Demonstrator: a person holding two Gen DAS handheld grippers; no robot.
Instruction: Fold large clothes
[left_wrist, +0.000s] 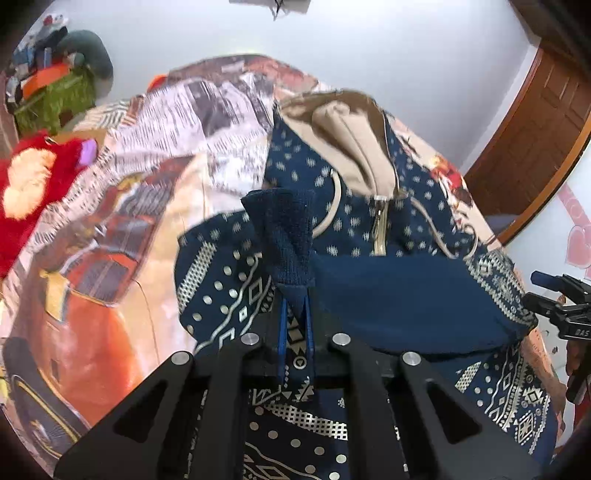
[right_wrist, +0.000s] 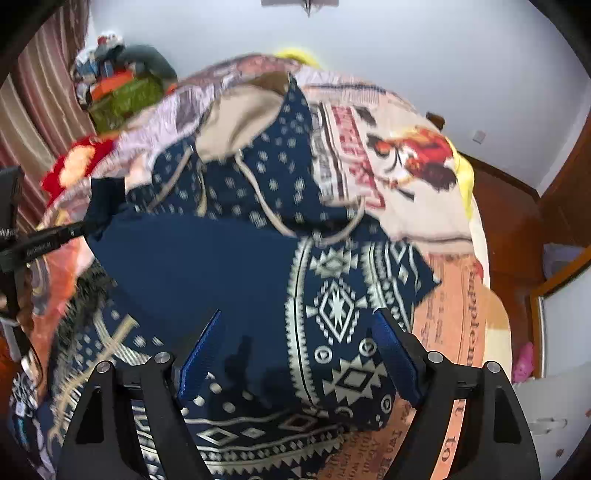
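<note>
Left wrist view: left gripper (left_wrist: 294, 295) jaws clamp the navy patterned hoodie's (left_wrist: 399, 295) ribbed cuff (left_wrist: 284, 236) on the bed (left_wrist: 110, 258); right gripper (right_wrist: 299, 354) jaws wide, gripping nothing.

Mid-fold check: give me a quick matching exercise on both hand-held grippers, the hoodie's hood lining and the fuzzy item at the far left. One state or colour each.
Things:
1. left hand-held gripper
2. right hand-held gripper
3. hood lining
4. fuzzy item

States or colours:
A. beige
B. open above the patterned hoodie
C. red
D. shut on the ribbed navy cuff

Pairs: 1-D, 2-B, 3-A, 4-C
</note>
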